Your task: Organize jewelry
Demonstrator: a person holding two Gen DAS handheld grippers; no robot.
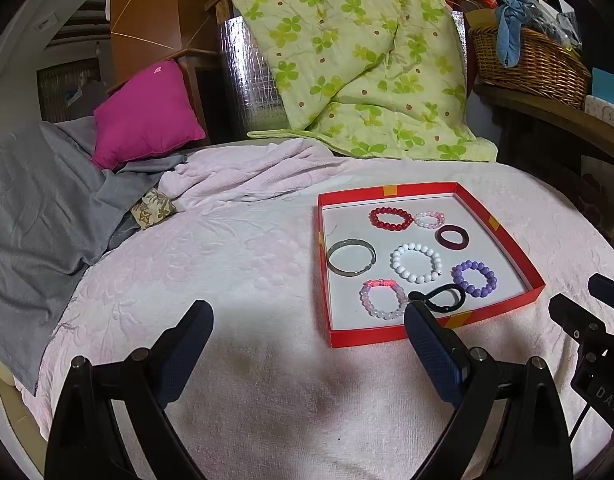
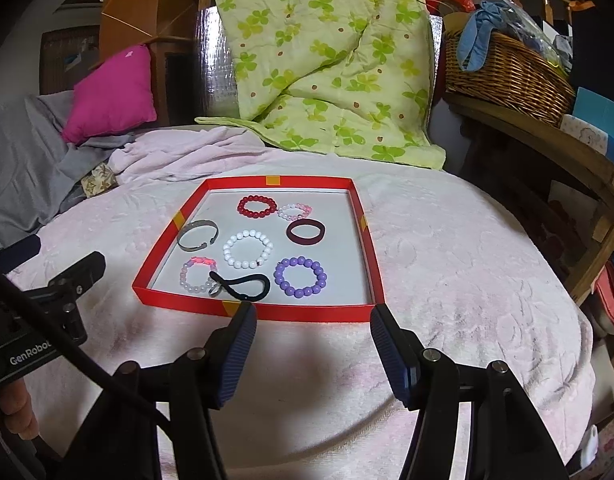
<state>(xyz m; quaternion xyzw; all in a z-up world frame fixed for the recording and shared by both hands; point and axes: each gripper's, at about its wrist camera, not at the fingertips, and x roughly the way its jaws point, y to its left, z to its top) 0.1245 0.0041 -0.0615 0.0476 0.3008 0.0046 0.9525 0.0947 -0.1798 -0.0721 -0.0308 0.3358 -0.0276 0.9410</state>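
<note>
Two claws are closest to the cameras, and both are wide open with nothing between their fingers. Just past the tips of the right claw [image 2: 311,316] sits a flat red box [image 2: 267,312] on a bed with a pale pink blanket [image 2: 447,280]. That claw hangs over the blanket, right by the near edge of the box. Over to the left of the box, the left claw [image 1: 309,314] hangs above the blanket, with one finger in front of the box's near wall.

All the jewelry lies inside the box. Nearest the front are a black hair tie [image 2: 247,285], a pink and white bead bracelet [image 2: 195,276] touching it, and a purple bead bracelet [image 2: 301,276]. A white bead bracelet [image 2: 248,249] lies in the middle. Next to it, on the left, is an open silver bangle [image 2: 197,234]. On the other side is a dark red ring band [image 2: 305,232]. At the back are a red bead bracelet [image 2: 257,206] and a small pale pink one [image 2: 294,211], just beside each other.

Behind the box, a green flower quilt [image 2: 327,60] leans up at the back of the bed. A bright pink pillow [image 2: 111,94] and a gray sheet [image 2: 23,168] lie to the left. A brown woven basket [image 2: 507,76] stands on a shelf to the right
</note>
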